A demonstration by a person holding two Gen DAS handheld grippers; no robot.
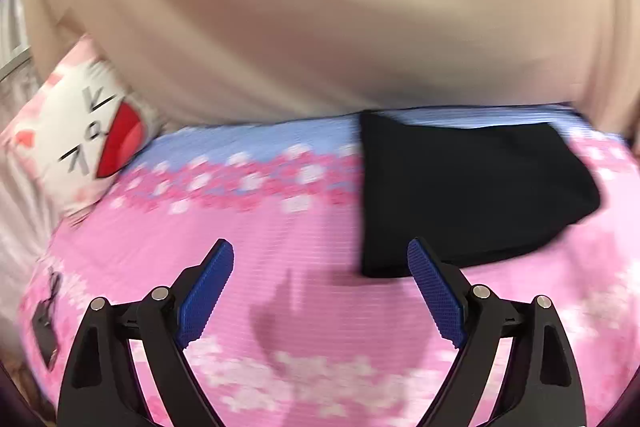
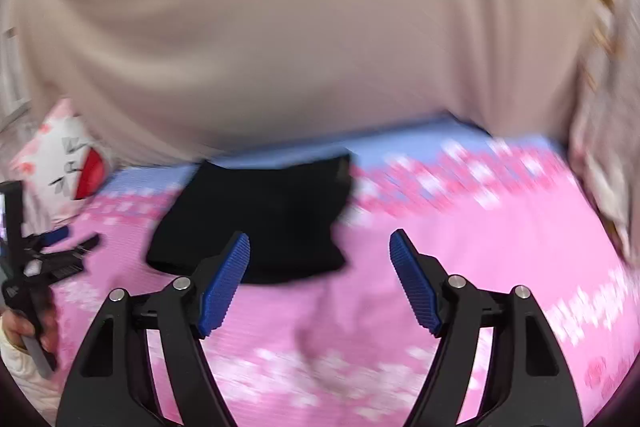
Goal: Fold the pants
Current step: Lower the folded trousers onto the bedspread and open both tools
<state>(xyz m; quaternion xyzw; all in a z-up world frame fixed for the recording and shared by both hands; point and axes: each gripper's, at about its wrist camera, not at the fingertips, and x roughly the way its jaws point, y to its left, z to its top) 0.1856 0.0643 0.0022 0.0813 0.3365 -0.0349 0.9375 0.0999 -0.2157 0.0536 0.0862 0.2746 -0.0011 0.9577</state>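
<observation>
The black pants (image 1: 460,195) lie folded into a compact rectangle on the pink flowered bedspread (image 1: 280,247), near its far edge. My left gripper (image 1: 320,247) hovers over the bedspread just left of the pants, open, with nothing between its blue pads. In the right wrist view the pants (image 2: 272,211) lie ahead and left, partly behind one finger. My right gripper (image 2: 320,239) is open and empty over bare bedspread. The left gripper (image 2: 76,239) also shows at the far left edge, held by a hand (image 2: 24,327).
A tall beige padded headboard (image 1: 320,7) rises behind the bed. A white and pink cartoon pillow (image 1: 80,131) leans at the back left. A small black device with a cord (image 1: 44,331) lies at the bed's left edge. Pale curtains (image 2: 600,147) hang at the right.
</observation>
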